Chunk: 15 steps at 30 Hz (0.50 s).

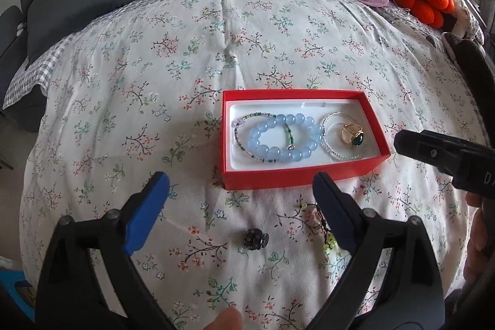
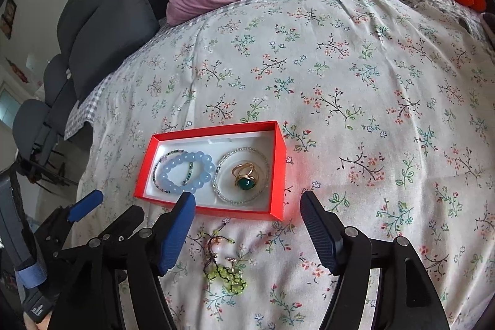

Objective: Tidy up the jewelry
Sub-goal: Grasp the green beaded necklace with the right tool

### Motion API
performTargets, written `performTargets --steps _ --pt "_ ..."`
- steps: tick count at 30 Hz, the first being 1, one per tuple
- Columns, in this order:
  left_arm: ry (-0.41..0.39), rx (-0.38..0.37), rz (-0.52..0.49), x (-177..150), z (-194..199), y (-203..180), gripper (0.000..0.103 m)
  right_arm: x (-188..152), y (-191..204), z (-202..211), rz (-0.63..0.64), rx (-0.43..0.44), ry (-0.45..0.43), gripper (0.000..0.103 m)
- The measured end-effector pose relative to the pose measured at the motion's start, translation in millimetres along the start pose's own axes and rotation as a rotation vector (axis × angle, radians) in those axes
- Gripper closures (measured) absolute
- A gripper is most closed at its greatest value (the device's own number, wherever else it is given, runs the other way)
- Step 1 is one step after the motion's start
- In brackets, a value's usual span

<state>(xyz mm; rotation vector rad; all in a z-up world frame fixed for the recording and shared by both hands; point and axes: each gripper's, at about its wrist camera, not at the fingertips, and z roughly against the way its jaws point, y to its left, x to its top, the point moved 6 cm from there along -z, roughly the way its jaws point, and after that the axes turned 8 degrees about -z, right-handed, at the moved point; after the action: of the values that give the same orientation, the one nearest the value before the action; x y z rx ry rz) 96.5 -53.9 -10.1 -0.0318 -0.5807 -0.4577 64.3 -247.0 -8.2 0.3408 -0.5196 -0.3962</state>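
Our left gripper (image 1: 241, 187) hangs released over the bedspread (image 1: 123, 101), jaws spread wide, with open cloth stretching left to the bed's edge. Below it lies a small dark bead charm (image 1: 256, 238), apart from everything. Just ahead sits the red box (image 1: 297, 175), holding the blue bracelet (image 1: 283, 136), a thin beaded strand (image 1: 244, 126), a clear bead ring (image 1: 335, 149) and the gold ring (image 1: 354, 135) with a green stone. Our right gripper (image 2: 247, 200) is likewise released, straddling the green beaded charm (image 2: 227, 276) just short of the box's near wall. Bare bedspread runs rightward.
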Motion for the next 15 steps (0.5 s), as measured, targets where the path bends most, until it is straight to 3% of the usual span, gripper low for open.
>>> performTargets --steps 4,9,15 --pt "0.02 -0.003 0.028 -7 2 8 0.002 -6 0 6 0.038 -0.042 -0.024 0.02" --pt "0.071 -0.038 0.071 -23 -5 19 0.001 -16 3 20 0.169 -0.15 -0.146 0.016" --pt "0.111 -0.02 0.053 -48 -12 29 0.001 -39 1 8 0.237 -0.16 -0.063 0.016"
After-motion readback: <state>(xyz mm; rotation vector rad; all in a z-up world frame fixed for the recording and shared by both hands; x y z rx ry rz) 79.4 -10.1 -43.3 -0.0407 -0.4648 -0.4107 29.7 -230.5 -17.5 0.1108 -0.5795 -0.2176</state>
